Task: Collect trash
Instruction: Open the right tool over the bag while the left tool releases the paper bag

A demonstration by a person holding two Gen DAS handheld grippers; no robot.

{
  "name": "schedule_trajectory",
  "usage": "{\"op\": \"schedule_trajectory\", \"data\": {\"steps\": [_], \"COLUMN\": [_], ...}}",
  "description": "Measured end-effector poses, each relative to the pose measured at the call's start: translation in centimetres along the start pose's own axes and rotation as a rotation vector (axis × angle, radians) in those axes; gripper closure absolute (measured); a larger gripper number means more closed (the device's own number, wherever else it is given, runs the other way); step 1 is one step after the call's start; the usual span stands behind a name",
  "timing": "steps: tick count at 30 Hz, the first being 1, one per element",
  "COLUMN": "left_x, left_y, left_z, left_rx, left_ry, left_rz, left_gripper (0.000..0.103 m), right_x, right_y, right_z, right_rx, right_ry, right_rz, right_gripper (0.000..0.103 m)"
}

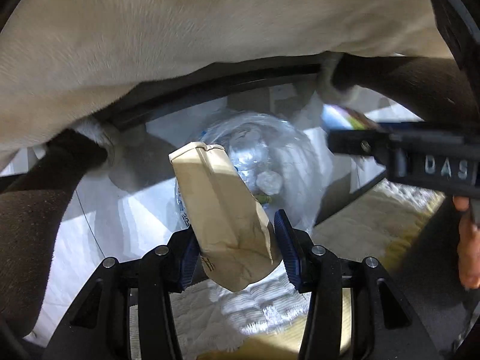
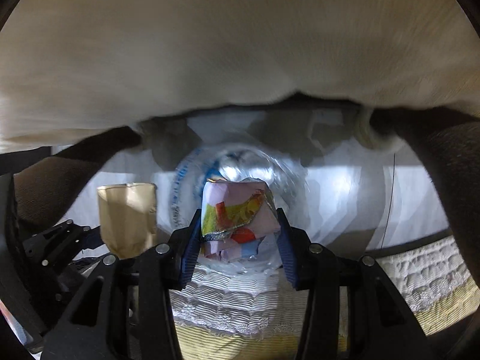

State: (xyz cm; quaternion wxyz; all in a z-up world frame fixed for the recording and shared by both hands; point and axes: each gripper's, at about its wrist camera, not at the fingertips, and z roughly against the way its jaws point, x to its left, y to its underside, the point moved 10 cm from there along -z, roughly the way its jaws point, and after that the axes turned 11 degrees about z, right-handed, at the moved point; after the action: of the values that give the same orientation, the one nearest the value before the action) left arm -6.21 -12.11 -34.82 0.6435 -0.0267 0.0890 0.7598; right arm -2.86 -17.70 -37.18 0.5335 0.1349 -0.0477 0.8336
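With the left claw (image 1: 237, 252) gripping the crumpled brown paper bag (image 1: 223, 210) and the right claw (image 2: 238, 241) gripping the colourful crumpled wrapper (image 2: 235, 213), centre each over the clear plastic trash bag's (image 1: 270, 150) mouth before letting go.

Clear bag (image 1: 264, 150) mouth open ahead, cream cushion (image 1: 180, 30) overhanging low above, dark legs (image 1: 36, 210) flanking both sides, paper bag (image 1: 228, 222) and wrapper (image 2: 237, 213) filling the jaws

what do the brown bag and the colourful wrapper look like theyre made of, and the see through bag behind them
Brown bag in the left gripper: matte kraft paper, by its sharp creases and folded top. Colourful wrapper in the right gripper: glossy printed film, probably foil-lined given its silvery torn edge. Clear bag: thin shiny plastic, wrinkled, with glare.
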Motion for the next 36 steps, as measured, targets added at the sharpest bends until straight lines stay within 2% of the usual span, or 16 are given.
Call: {"op": "schedule_trajectory", "data": {"steps": [4,12,19,26,27,28,29,30,31,36], "left_x": [0.7,1.2,1.1,1.4,1.5,1.7,1.8,2.1,2.3,2.6], "left_y": [-0.3,-0.5,0.5,0.8,0.9,1.0,1.1,1.2,1.3,1.9], "left_z": [-3.6,-8.8,-12.7,-15.0,-15.3,-15.5,-15.6,-15.7,-15.8,-15.8], "left_rx": [0.073,0.173,0.281,0.33,0.335,0.344,0.348,0.349,0.351,0.36], "left_ry": [-0.016,-0.047,-0.053,-0.089,-0.085,-0.083,-0.093,-0.107,-0.117,-0.13], "left_rz": [0.045,0.018,0.008,-0.03,-0.028,-0.024,-0.02,-0.02,-0.021,-0.02], "left_gripper": [0.056,0.056,0.056,0.054,0.047,0.031,0.024,0.018,0.018,0.015], "right_x": [-1.0,-3.2,-3.7,-3.8,-3.9,-4.0,-4.1,-4.3,-4.5,-4.9], "right_y": [0.7,1.8,2.4,2.6,2.7,2.8,2.9,2.9,3.0,3.0], "right_z": [-2.9,-7.9,-10.9,-13.6,-13.9,-14.1,-14.2,-14.3,-14.3,-14.2], "right_rx": [0.086,0.221,0.301,0.376,0.386,0.394,0.4,0.404,0.406,0.407], "right_ry": [-0.012,-0.024,-0.024,0.008,0.012,0.007,-0.005,-0.006,0.008,0.026], "right_rz": [-0.048,-0.118,-0.133,-0.115,-0.122,-0.134,-0.15,-0.159,-0.164,-0.174], "right_gripper": [0.056,0.056,0.056,0.056,0.055,0.054,0.046,0.032,0.028,0.026]}}
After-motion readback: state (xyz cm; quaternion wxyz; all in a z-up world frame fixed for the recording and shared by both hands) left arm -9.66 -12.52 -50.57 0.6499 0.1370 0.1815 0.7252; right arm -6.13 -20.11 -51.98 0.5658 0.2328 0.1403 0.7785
